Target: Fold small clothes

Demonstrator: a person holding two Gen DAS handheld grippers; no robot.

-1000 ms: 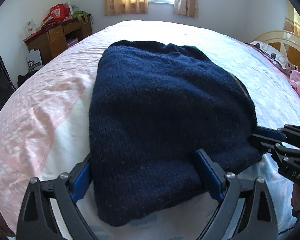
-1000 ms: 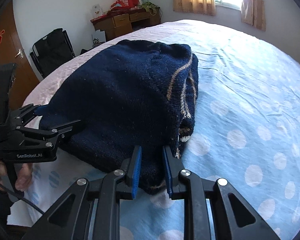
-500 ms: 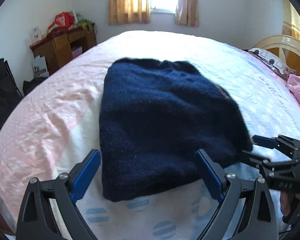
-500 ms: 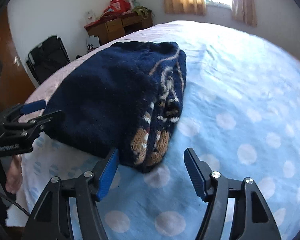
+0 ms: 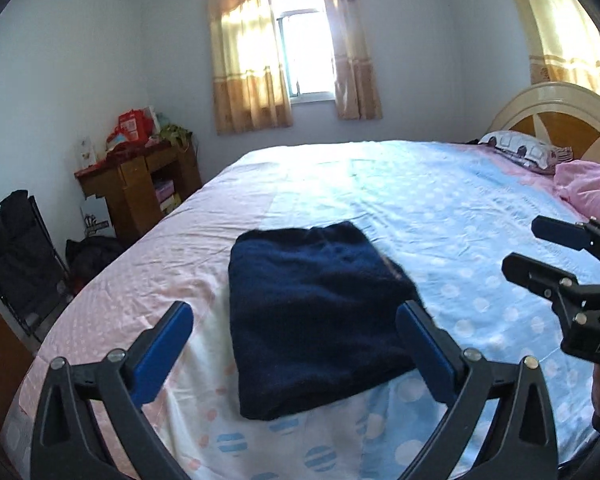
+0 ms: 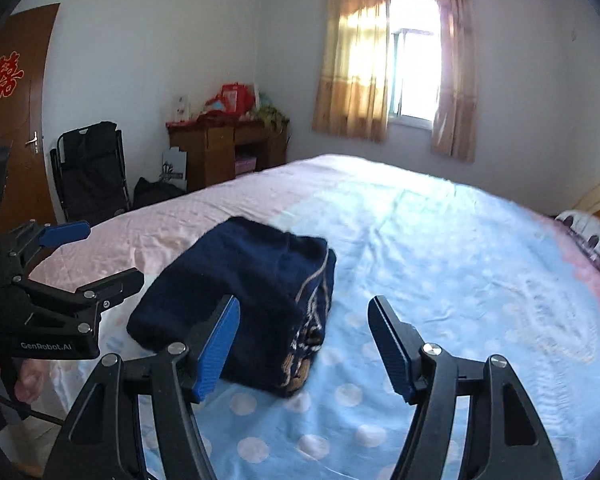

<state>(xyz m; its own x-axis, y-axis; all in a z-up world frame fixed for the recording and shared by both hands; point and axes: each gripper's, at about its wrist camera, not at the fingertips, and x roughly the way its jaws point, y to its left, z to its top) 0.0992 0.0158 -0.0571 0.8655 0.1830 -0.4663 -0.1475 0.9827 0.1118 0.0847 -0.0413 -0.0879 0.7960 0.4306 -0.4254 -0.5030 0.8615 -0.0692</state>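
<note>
Folded navy sweater (image 5: 316,316) lay on the bed (image 5: 440,216) near its near edge, wide open sheet beyond and to the right. Long axis ran away toward the window (image 5: 306,58). Left gripper (image 5: 294,344) was opening, jaws wide, empty; right gripper (image 6: 304,344) spread, empty, both above the sweater.

One folded sweater (image 5: 316,312), two hand-held grippers, one bed (image 5: 440,200)

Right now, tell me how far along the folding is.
Done: the navy sweater lies folded in a compact stack on the bed sheet. In hand: nothing; the left gripper, its jaws opening, and the right gripper are both empty. Left: no other unfolded clothes are visible.
</note>
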